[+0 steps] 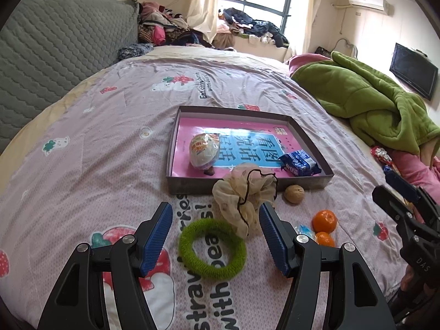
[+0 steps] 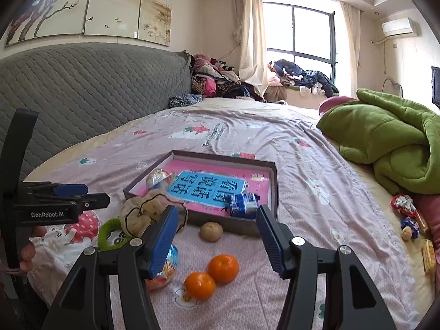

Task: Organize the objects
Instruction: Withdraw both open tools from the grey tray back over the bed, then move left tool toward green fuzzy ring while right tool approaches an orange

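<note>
- While both claws hang over the bed (image 1: 96, 143), neither one holds anything: the left claw (image 1: 216, 240) stands wide open, and so does the right claw (image 2: 217, 239).
- A fuzzy green hair ring (image 1: 211, 249) lies flat on the bedspread between the left claw's blue pads (image 1: 156, 240), apart from both of them.
- A cream fabric scrunchie (image 1: 239, 192) with a thin dark cord looped over it lies just beyond the ring, leaning against the near wall of a shallow grey box (image 1: 192, 185).
- Inside the box a pink book (image 1: 189, 129) with a blue title panel covers the bottom; on it rest a round wrapped snack (image 1: 205, 150) toward the left and a blue packet (image 1: 299, 162) at the near right corner.
- A walnut (image 1: 294, 194) sits on the bedspread just outside the box's near wall, to the right of the scrunchie.
- Two oranges (image 2: 211, 273) lie touching each other on the bedspread, below and between the right claw's pads in the right wrist view.
- A clear-wrapped candy (image 2: 167, 269) lies just left of the oranges, partly hidden behind the right claw's left pad.
- A green blanket (image 2: 385, 143) is bunched at the right side of the bed, with more wrapped snacks (image 2: 407, 211) near its lower edge.
- From the right wrist view the left claw appears side-on at the left edge, with a hand (image 2: 27, 247) gripping its handle.
</note>
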